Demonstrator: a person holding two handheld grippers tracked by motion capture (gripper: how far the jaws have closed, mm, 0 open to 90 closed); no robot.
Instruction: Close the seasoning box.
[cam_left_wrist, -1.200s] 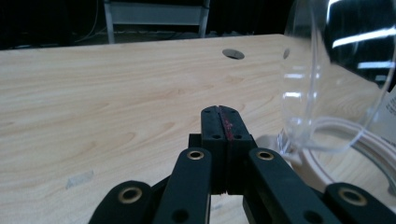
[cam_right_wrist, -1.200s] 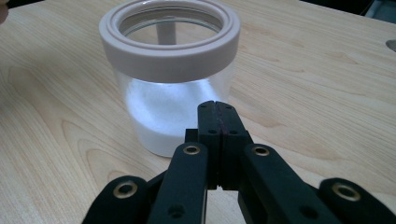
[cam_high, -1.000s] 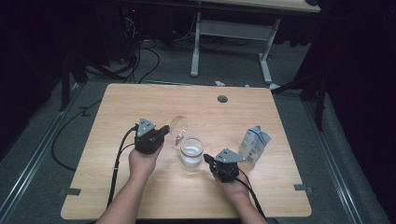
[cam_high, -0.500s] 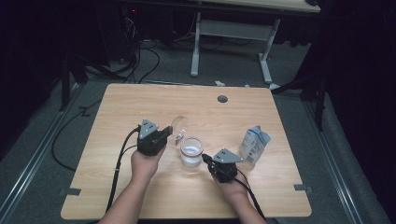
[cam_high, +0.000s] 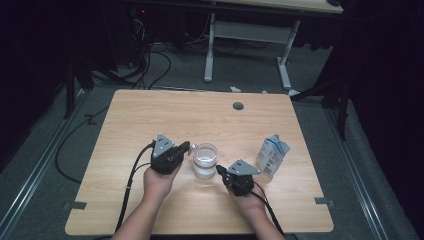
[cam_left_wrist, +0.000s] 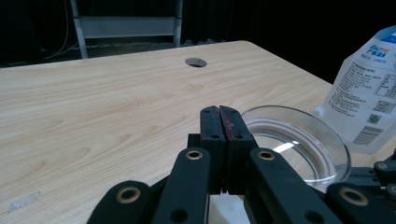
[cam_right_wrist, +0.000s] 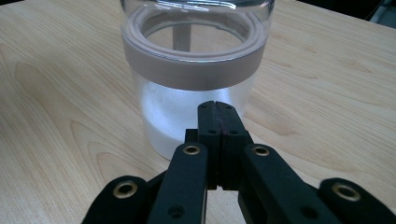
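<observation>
Between the two pairs of black fingers stands a clear glass jar (cam_high: 205, 160), upright on the counter (cam_high: 150, 115) with a layer of white powder in its bottom; both pairs are pressed together with nothing in them.

From the left gripper view, the fingers (cam_left_wrist: 219, 122) meet flat along a thin reddish seam, and the jar's open rim (cam_left_wrist: 299, 140) lies just beyond and to one side of their tips, close but whether touching I cannot tell; the left gripper (cam_high: 186, 147) in the high view points across at the jar's upper edge.

From the right gripper view, the fingers (cam_right_wrist: 217, 122) likewise sit shut, aimed at the lower wall of the jar (cam_right_wrist: 196, 84), very near it; whether the tips reach the glass is hard to say; a pale band rings the jar below its rim, and the powder sits cloudy behind the glass. The right gripper (cam_high: 220, 171) in the high view lies just beside the jar's base, low on the counter.

Farther out, a white and blue pouch (cam_high: 272, 155) stands near the right hand (cam_high: 247, 200), apart from the jar; its print is too small to read and its top is cut off in the left gripper view; a round hole (cam_high: 238, 106) pierces the counter farther back; dark floor and cables lie beyond, mostly lost in shadow.
</observation>
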